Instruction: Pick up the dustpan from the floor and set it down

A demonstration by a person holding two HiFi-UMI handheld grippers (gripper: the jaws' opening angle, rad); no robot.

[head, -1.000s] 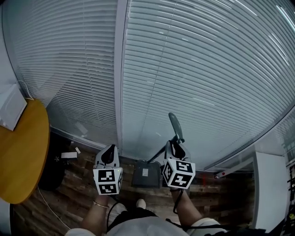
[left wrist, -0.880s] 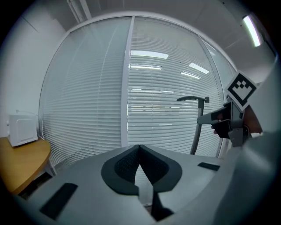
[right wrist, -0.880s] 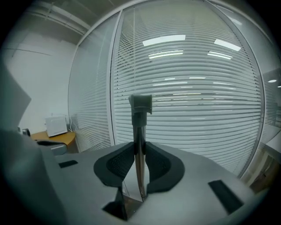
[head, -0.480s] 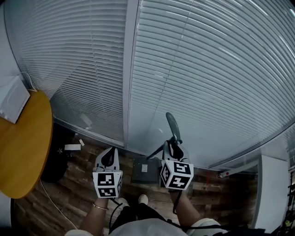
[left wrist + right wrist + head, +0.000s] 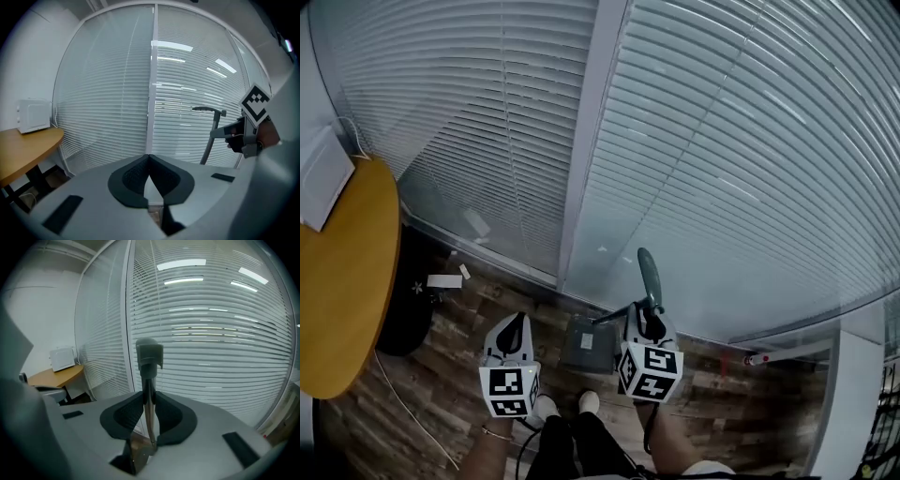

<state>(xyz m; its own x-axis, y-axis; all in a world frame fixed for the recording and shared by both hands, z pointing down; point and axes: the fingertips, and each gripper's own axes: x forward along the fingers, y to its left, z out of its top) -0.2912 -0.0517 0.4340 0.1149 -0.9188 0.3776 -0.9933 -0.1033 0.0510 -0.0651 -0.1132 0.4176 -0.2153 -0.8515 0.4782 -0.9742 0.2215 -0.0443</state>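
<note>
There's the dustpan (image 5: 584,344), a dark grey pan low in the centre of the head view, down by the wood-plank floor (image 5: 441,394) at the foot of the blinds (image 5: 722,150). We can't tell whether its underside touches the boards or hangs just clear of them, and its right edge is partly covered by the right gripper (image 5: 647,317). Its handle (image 5: 649,274) rises from the pan toward the upper right, and the right gripper is clamped on that shaft. In the right gripper view the metal handle (image 5: 148,404) runs straight up between the two dark pads (image 5: 123,420), both pressed against it, with the grey grip end on top. We can't make out the pan there. Left of the pan and apart from it, the left gripper (image 5: 515,328) carries nothing. In its own view the left gripper (image 5: 149,157) has its jaws closed tip to tip. Further out, a round wooden table (image 5: 342,281) is cut off by the left edge of the frame, with a white box (image 5: 321,178) on it. Our shoes (image 5: 589,403) peek out at the bottom.
</note>
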